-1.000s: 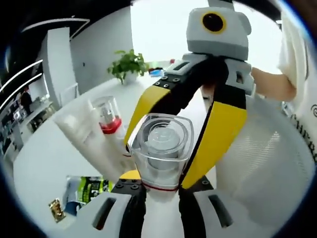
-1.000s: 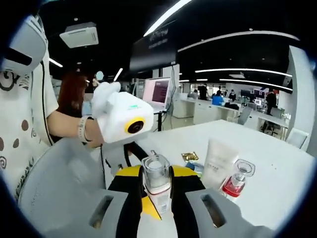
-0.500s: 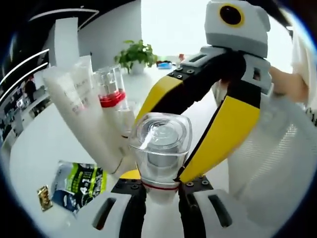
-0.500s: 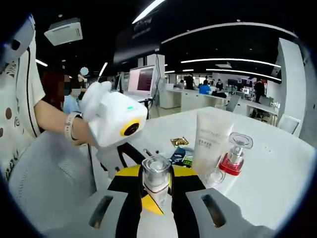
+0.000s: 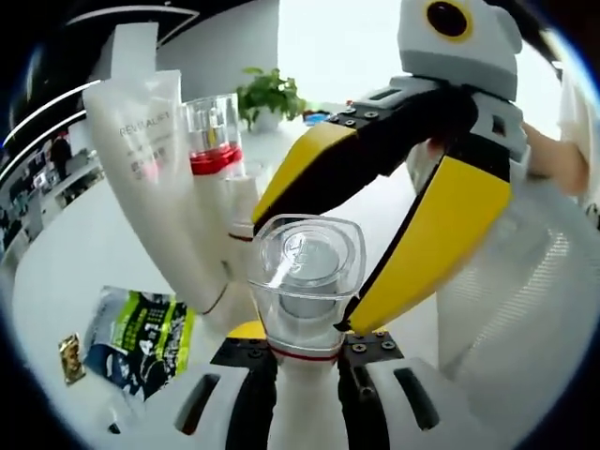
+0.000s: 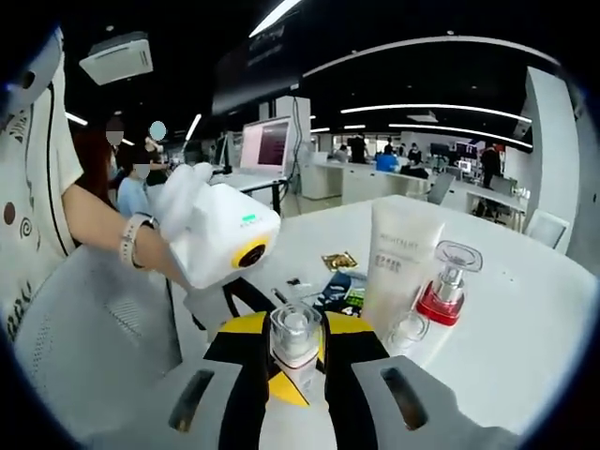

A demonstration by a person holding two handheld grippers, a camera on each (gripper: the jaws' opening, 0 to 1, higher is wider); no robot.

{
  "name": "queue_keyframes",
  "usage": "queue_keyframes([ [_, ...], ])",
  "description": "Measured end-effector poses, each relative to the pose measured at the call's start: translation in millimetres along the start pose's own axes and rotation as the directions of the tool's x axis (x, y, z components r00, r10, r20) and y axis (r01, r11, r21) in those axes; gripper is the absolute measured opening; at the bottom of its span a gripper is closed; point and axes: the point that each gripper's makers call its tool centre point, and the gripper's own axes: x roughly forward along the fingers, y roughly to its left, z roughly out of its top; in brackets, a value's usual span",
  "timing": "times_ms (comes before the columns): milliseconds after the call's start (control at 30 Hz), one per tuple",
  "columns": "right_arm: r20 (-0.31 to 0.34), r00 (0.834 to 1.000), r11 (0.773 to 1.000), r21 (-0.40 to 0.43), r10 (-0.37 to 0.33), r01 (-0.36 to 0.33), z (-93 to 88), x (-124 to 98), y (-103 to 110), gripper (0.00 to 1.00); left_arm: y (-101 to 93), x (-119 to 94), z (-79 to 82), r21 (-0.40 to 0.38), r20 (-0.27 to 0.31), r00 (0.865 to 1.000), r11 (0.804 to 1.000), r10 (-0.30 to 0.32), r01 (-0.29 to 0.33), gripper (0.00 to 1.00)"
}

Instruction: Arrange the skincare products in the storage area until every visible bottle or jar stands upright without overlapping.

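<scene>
We see both grippers, left (image 5: 302,352) and right (image 6: 293,361), with fingers clenched on one clear-capped bottle (image 5: 305,281), held above the white table (image 6: 525,319) near a white tube (image 6: 398,272) and red-collared bottle (image 6: 445,286).

A white surface (image 6: 525,309) is seen carrying the things. On it a white tube (image 6: 397,267) is stood upright, with a red-collared clear-capped bottle (image 6: 447,286) just beside it and a small clear jar (image 6: 408,331) at their feet. Flat sachets (image 5: 141,333) are laid near the tube, and a small gold packet (image 6: 338,261) lies further off. A potted plant (image 5: 269,94) appears to stand at the far edge.
</scene>
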Motion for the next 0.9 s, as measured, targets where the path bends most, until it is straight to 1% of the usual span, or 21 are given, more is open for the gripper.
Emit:
queue_keyframes([
  [33,-0.005,1.0,1.0,0.001,0.001,-0.001,-1.0,0,0,0.21,1.1,1,-2.7,0.004,-0.008,1.0,1.0,0.004,-0.004,0.2],
  [67,-0.013,1.0,1.0,0.003,0.007,-0.007,-2.9,0,1,0.21,1.9,0,0.2,0.005,0.012,1.0,1.0,0.007,-0.007,0.2],
  [100,-0.021,1.0,1.0,-0.001,0.005,-0.005,-4.6,0,1,0.21,1.4,-1,-1.4,-0.001,0.001,1.0,1.0,0.004,-0.004,0.2],
  [200,-0.047,0.999,1.0,-0.017,0.004,-0.005,-9.6,3,3,0.21,3.2,0,-0.3,0.013,0.014,1.0,1.0,0.01,-0.01,0.2],
  [367,-0.048,0.999,1.0,-0.015,0.004,-0.005,-9.7,2,3,0.21,3.6,0,0.3,0.019,0.015,1.0,1.0,0.012,-0.012,0.2],
  [400,-0.047,0.999,1.0,-0.012,0.003,-0.004,-9.8,2,3,0.21,5.0,-1,0.7,0.045,0.014,1.0,0.999,0.019,-0.02,0.22],
  [500,-0.06,0.998,1.0,-0.007,0.0,-0.001,-13.0,1,1,0.2,3.1,-1,3.6,0.035,0.021,1.0,0.999,0.012,-0.013,0.25],
  [567,-0.069,0.998,1.0,-0.012,-0.002,0.001,-15.0,2,1,0.2,2.6,-2,5.0,0.043,0.024,1.0,0.999,0.012,-0.013,0.26],
  [800,-0.093,0.996,1.0,-0.019,-0.004,0.002,-19.1,1,0,0.2,3.3,-5,2.4,0.07,-0.008,1.0,0.997,0.016,-0.016,0.29],
  [900,-0.106,0.994,1.0,-0.016,-0.007,0.005,-21.8,0,-1,0.2,6.4,-7,0.6,0.061,-0.028,0.999,0.998,0.031,-0.029,0.3],
])
